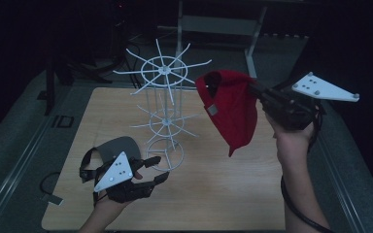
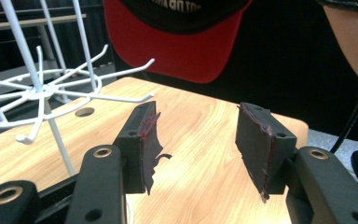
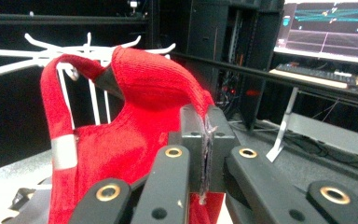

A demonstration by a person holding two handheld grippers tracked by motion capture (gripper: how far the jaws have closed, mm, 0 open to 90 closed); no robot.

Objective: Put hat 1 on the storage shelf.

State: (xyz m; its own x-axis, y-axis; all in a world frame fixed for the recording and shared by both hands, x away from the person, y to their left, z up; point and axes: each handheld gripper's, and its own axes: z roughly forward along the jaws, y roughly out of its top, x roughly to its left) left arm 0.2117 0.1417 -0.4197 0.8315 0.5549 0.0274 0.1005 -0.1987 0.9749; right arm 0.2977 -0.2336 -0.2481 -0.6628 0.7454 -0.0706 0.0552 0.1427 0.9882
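A red cap [image 1: 230, 109] hangs in the air to the right of the white wire hook rack [image 1: 165, 73], brim pointing down. My right gripper [image 1: 254, 91] is shut on the cap's fabric; in the right gripper view the jaws [image 3: 206, 135] pinch the red cloth [image 3: 135, 116] with the rack's hooks [image 3: 74, 49] behind it. Low at the left, my left gripper [image 1: 161, 168] stands open just above the table, with nothing between its pads [image 2: 198, 140]. In the left gripper view the red brim [image 2: 182, 51] hangs ahead. A grey cap [image 1: 119, 145] lies on the table beside the left hand.
The rack stands mid-table on a ring base [image 1: 165, 154], with two tiers of hooks; its lower hooks [image 2: 74, 91] reach toward the left gripper. The wooden table [image 1: 223, 194] has a small round hole [image 2: 84, 112]. A monitor [image 3: 331, 28] and shelving stand behind.
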